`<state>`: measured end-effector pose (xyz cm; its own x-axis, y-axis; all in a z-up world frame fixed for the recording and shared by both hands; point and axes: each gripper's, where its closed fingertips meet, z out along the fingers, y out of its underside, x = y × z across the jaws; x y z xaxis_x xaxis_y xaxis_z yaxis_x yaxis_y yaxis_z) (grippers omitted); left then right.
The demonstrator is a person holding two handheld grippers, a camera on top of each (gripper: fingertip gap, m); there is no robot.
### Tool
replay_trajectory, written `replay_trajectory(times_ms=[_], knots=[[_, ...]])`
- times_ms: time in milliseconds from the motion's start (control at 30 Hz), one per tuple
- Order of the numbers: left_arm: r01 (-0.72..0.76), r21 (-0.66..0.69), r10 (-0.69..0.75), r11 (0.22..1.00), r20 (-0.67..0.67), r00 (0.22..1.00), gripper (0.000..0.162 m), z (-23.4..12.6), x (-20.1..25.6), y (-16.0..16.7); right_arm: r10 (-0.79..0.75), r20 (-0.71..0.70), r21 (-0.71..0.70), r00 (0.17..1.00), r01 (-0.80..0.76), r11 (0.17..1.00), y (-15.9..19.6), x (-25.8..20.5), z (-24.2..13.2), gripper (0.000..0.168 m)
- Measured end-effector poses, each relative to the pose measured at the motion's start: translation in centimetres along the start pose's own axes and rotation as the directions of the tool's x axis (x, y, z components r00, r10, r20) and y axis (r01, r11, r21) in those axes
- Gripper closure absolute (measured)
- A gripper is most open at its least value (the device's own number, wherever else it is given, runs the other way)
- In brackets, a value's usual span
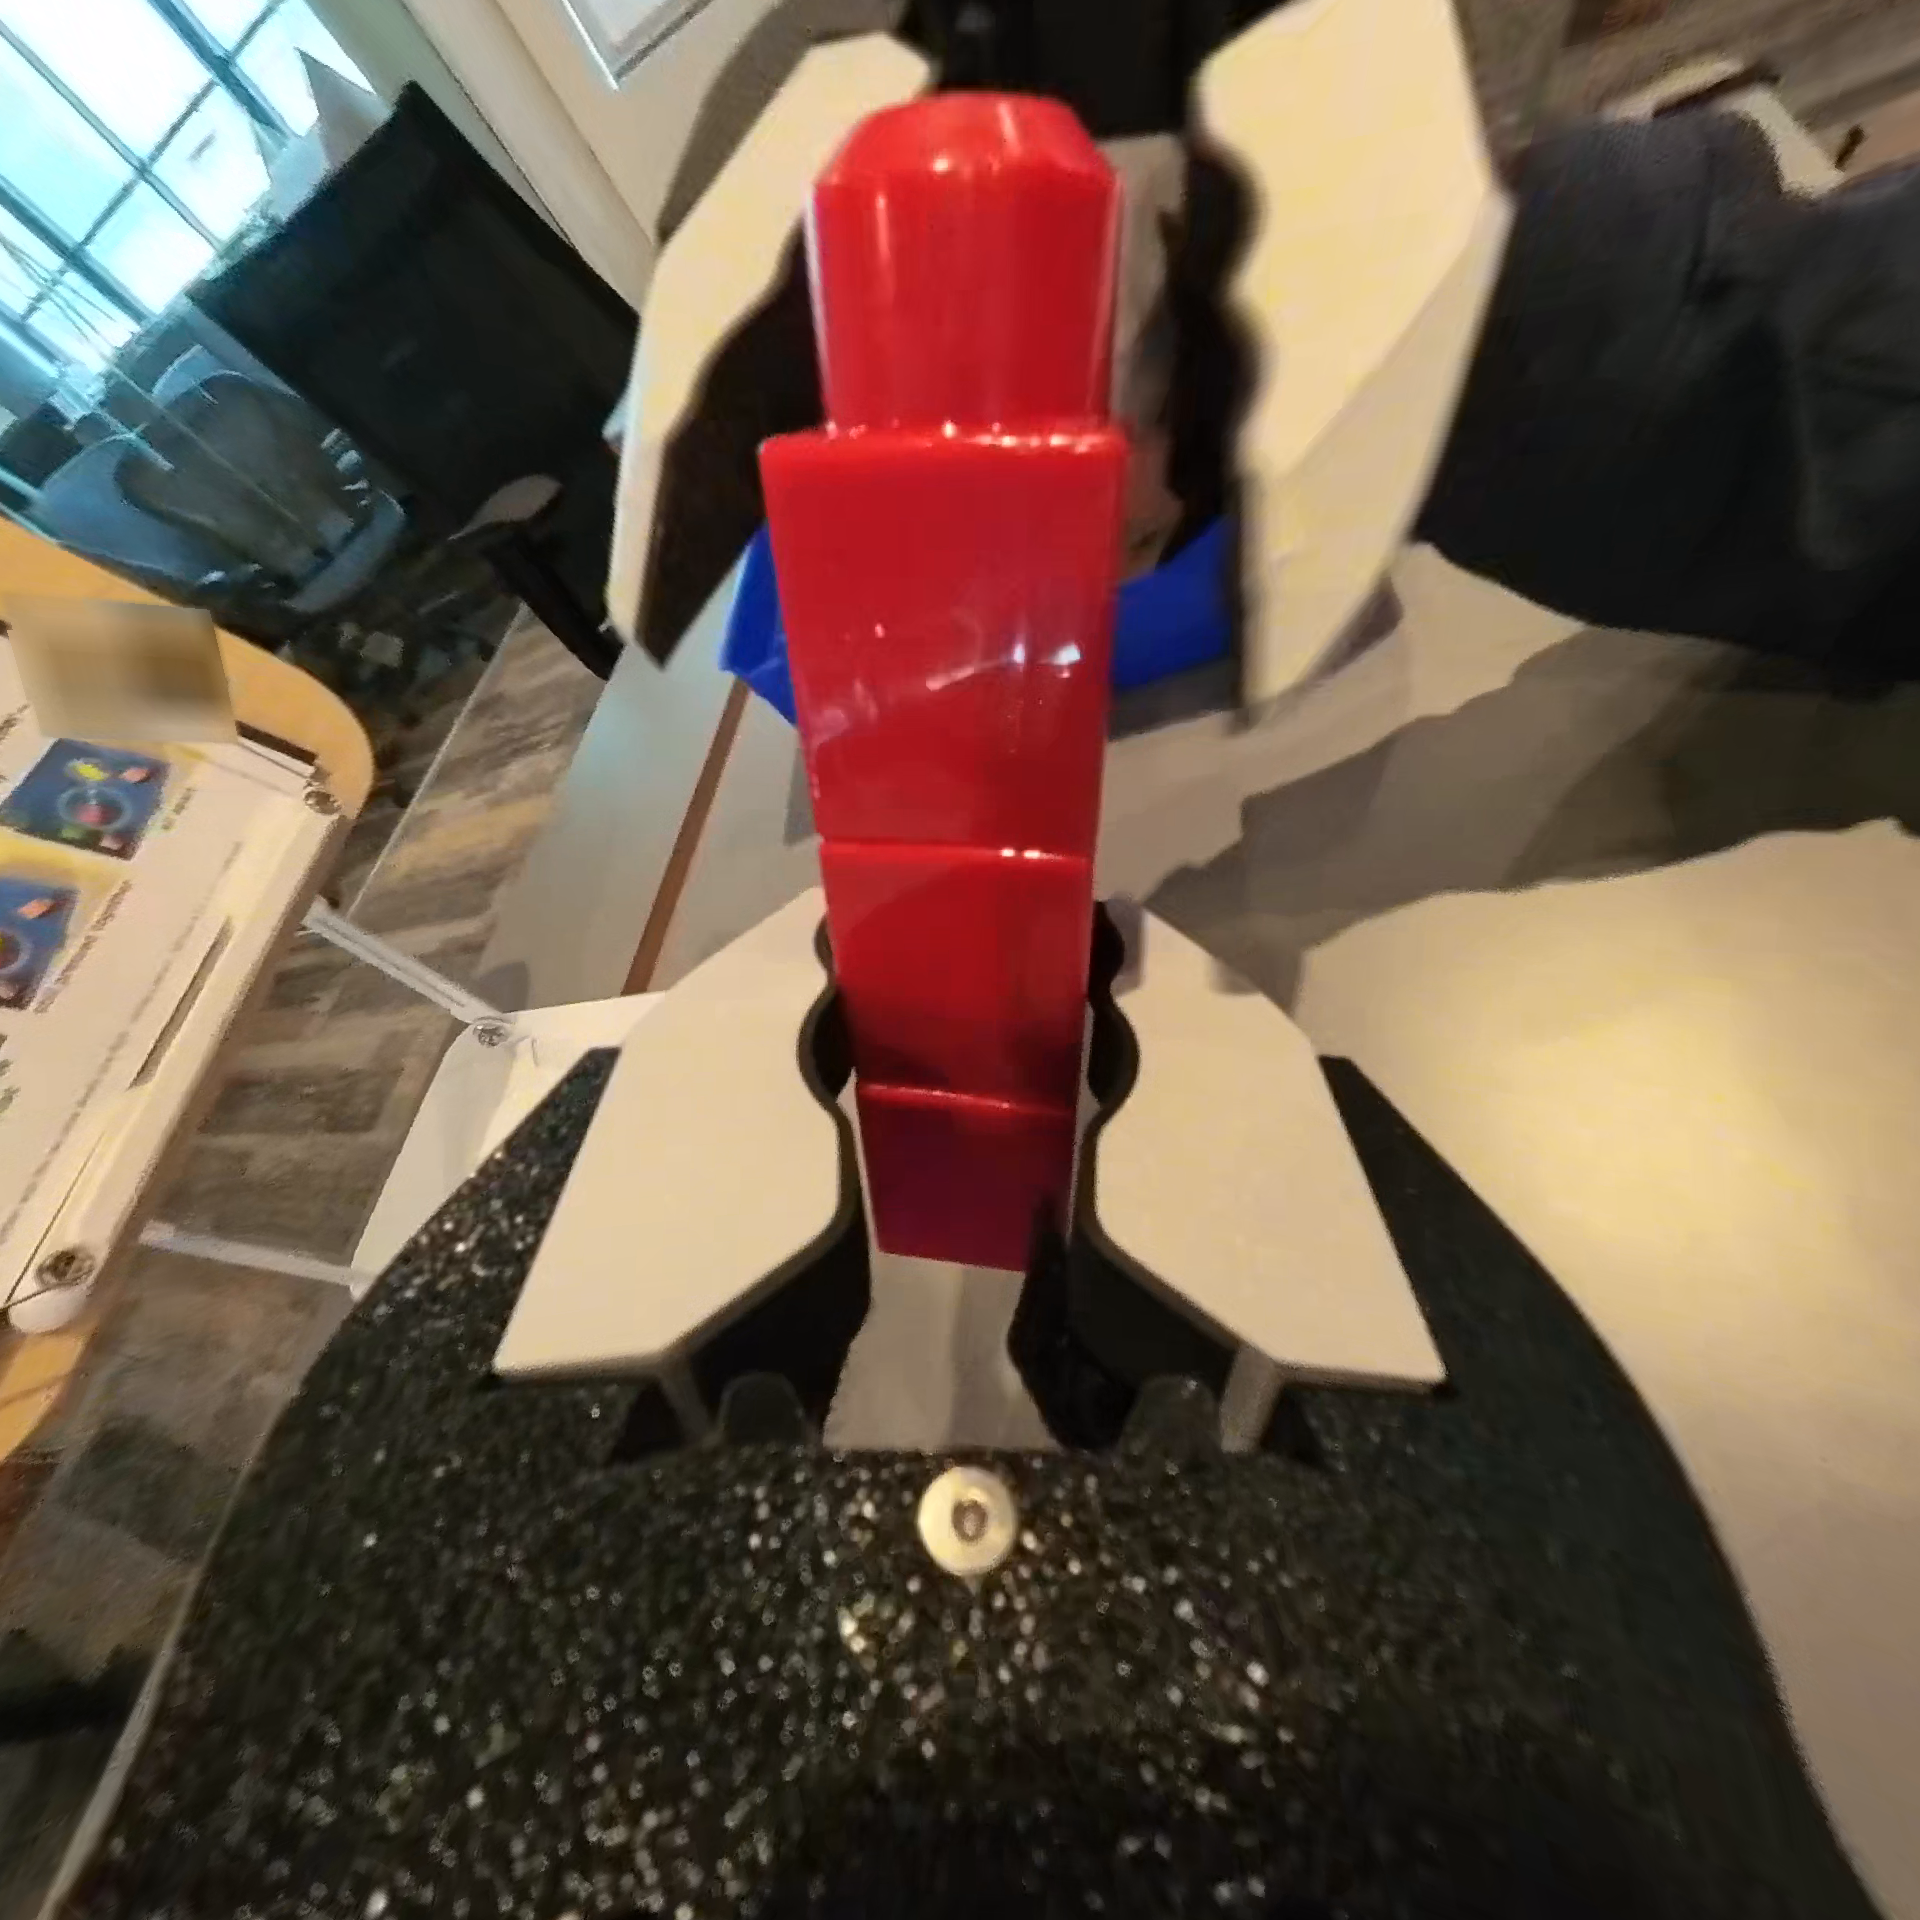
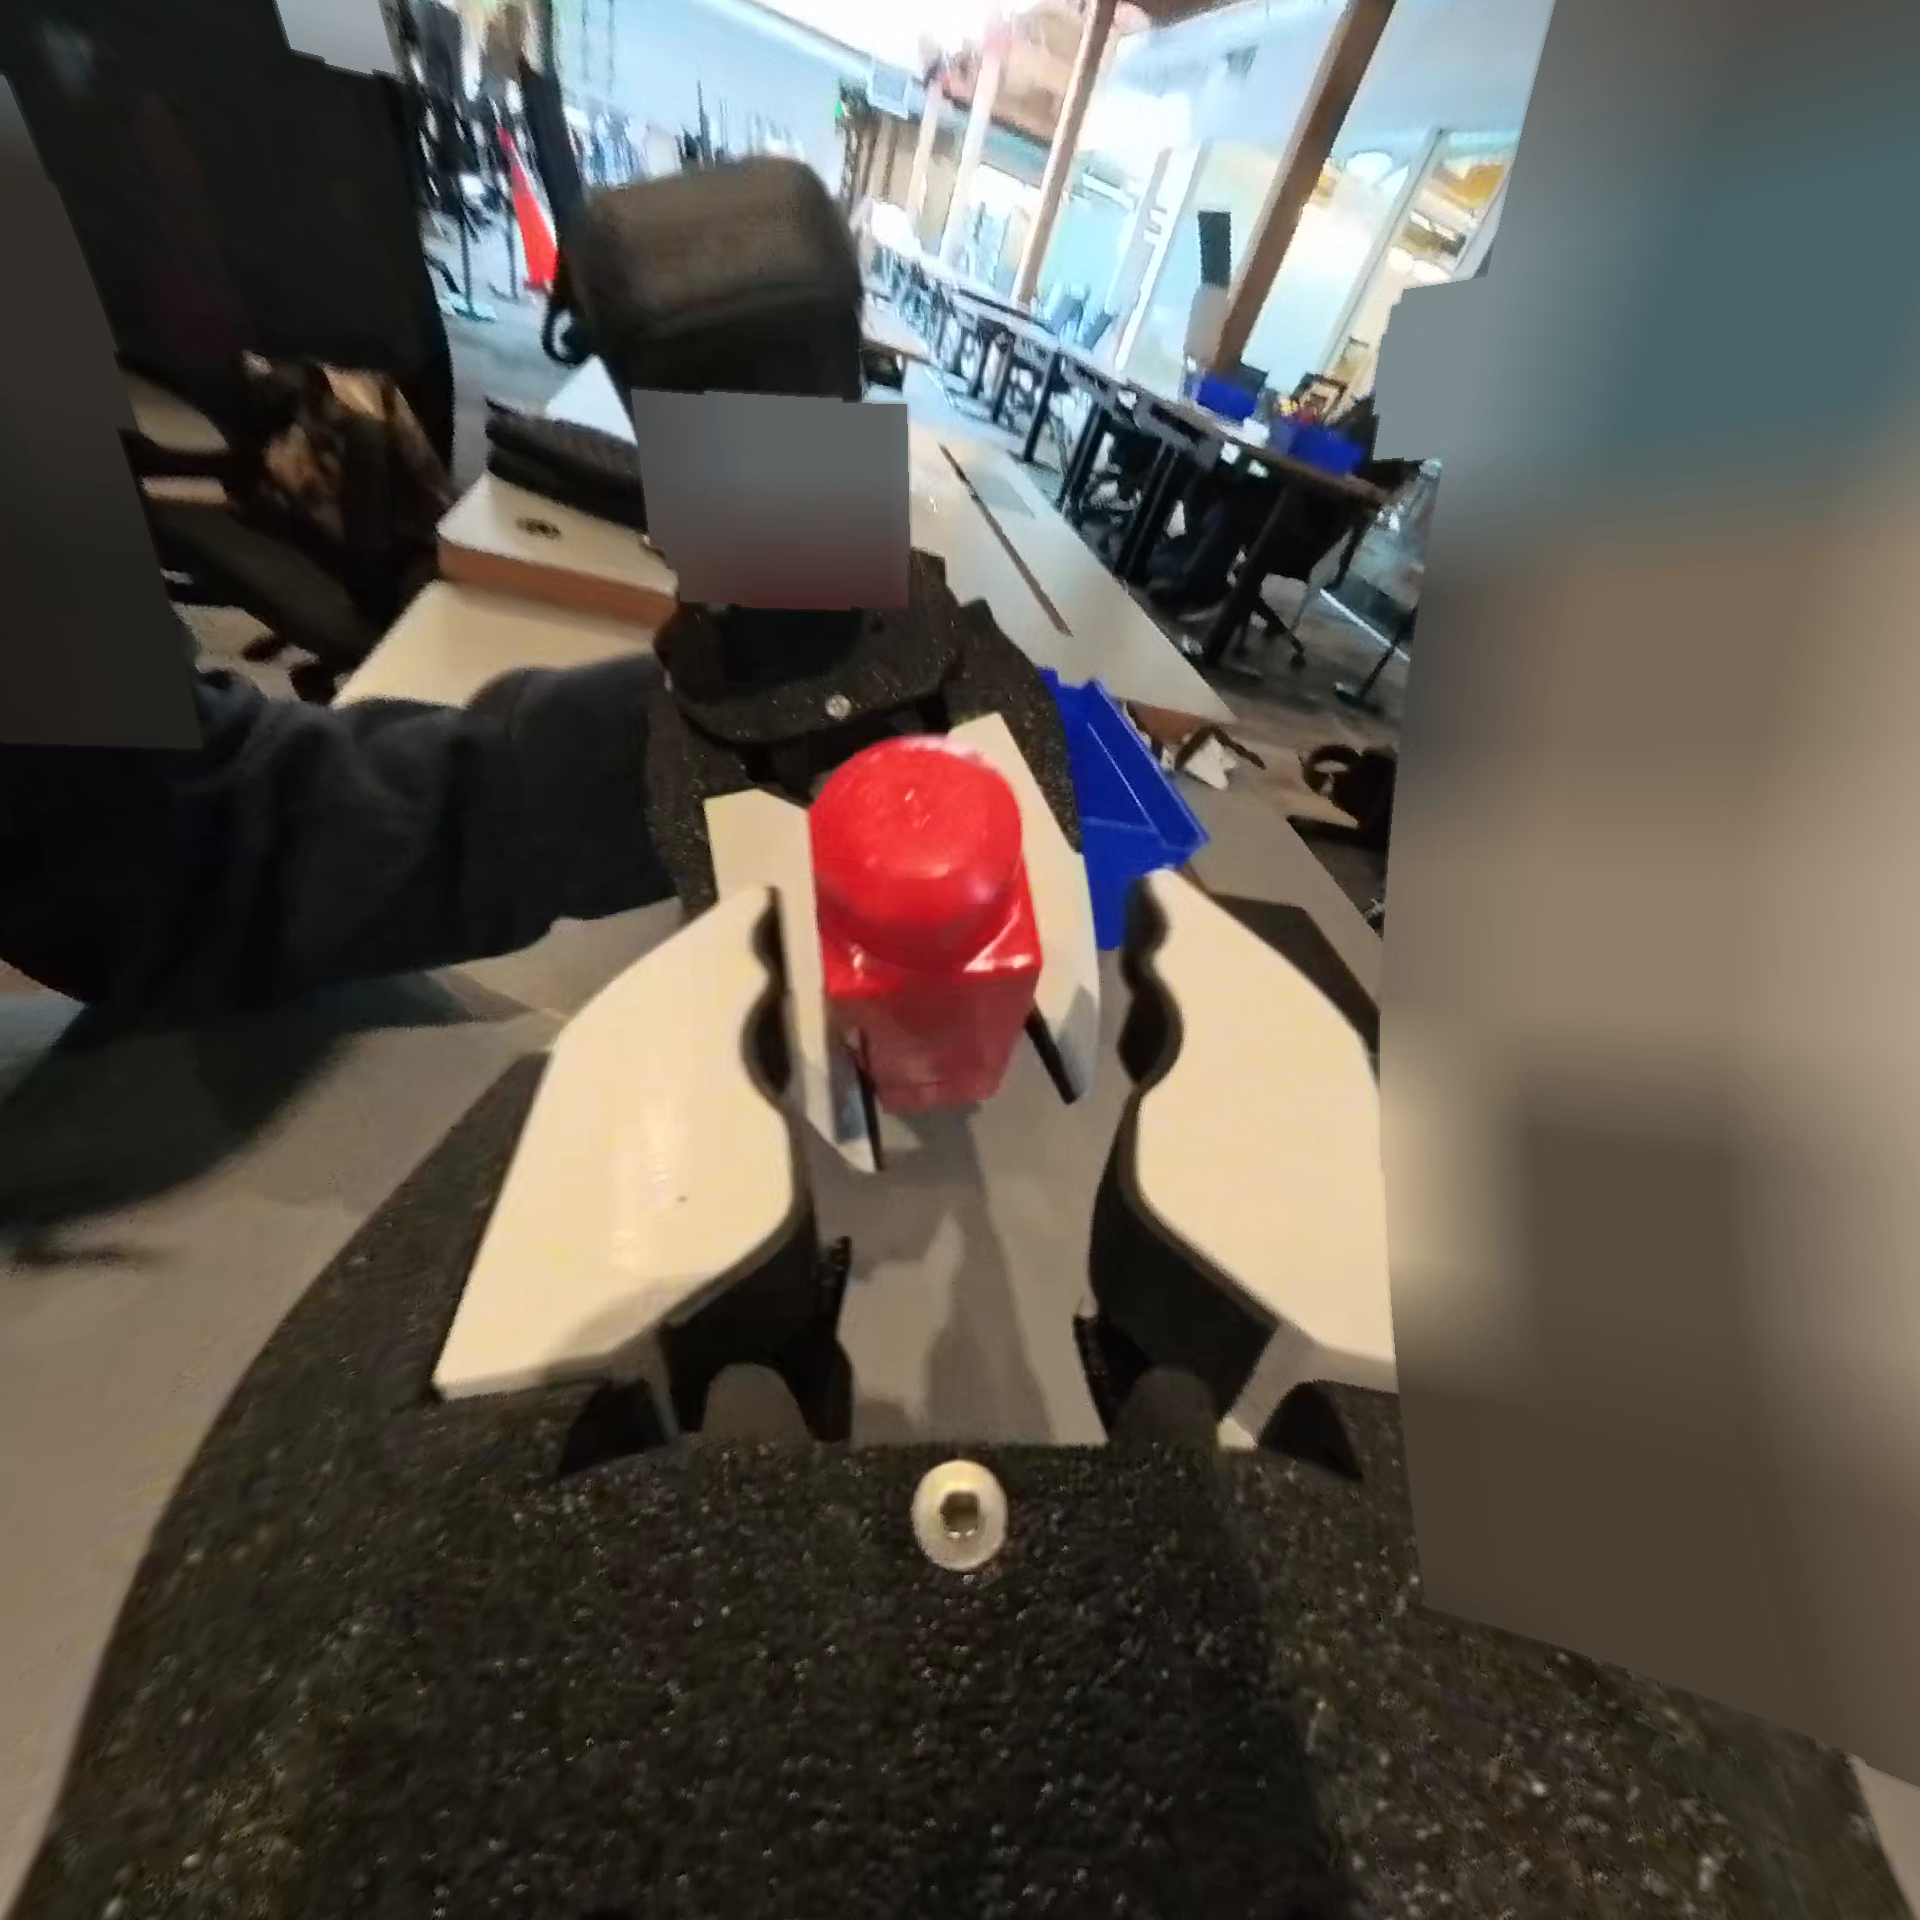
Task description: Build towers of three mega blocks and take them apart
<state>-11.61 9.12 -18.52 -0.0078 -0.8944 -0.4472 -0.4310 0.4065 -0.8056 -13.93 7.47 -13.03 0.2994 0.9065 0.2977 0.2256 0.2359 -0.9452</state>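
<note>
While clamped by left gripper [image 1: 961, 1049], red tower [image 1: 951, 727] points at right gripper [image 2: 951, 997].
Right fingers [image 2: 665, 1122] apart w/ room each side of tower's stud end; glossy stacked blocks, blue bin [image 2: 1127, 800] beyond.

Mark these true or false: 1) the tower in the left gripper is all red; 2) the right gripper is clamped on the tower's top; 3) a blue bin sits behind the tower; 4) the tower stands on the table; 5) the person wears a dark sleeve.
1) True: the tower is red throughout.
2) False: the right gripper is open, its fingers apart on either side of the top stud.
3) True: the blue bin is behind it.
4) False: it is held up in the left gripper, shut on its lower end.
5) True: the dark sleeve shows.
</note>
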Motion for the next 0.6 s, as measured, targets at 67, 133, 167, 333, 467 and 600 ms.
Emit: replay_trajectory(times_ms=[67, 133, 167, 333, 467, 600], knots=[[0.022, -0.005, -0.022, 1.0, -0.012, 1.0, 0.119, 0.3, 0.2, 0.0, -0.002, 0.038, 0.007, 0.999, 0.001, 1.0, 0.0, -0.6, 0.4, 0.13], [0.082, 0.02, -0.081, 0.996, -0.041, 0.996, 0.119, 0.4, 0.3, -0.3, 0.006, 0.032, 0.02, 0.999, -0.007, 1.0, -0.3, -0.3, 0.4, 0.131], [0.105, 0.009, -0.104, 0.994, -0.04, 0.994, 0.119, 0.6, 0.3, -0.1, -0.018, 0.023, 0.005, 1.0, 0.018, 1.0, -0.1, -0.2, 0.4, 0.131], [0.219, 0.016, -0.219, 0.976, -0.011, 0.976, 0.121, 1.7, -0.6, 0.2, -0.368, -0.171, -0.067, 0.914, 0.362, 0.93, -0.7, 0.9, 0.1, 0.131], [0.234, 0.044, -0.235, 0.971, 0.029, 0.972, 0.121, 1.8, -1.6, 0.9, -0.399, -0.329, -0.158, 0.856, 0.366, 0.917, -1.2, 3.3, -2.0, 0.131], [0.19, 0.067, -0.198, 0.98, 0.142, 0.97, 0.12, 0.9, -3.3, 1.2, -0.267, -0.634, -0.512, 0.726, -0.134, 0.848, 5.8, 10.0, -12.9, 0.131]])
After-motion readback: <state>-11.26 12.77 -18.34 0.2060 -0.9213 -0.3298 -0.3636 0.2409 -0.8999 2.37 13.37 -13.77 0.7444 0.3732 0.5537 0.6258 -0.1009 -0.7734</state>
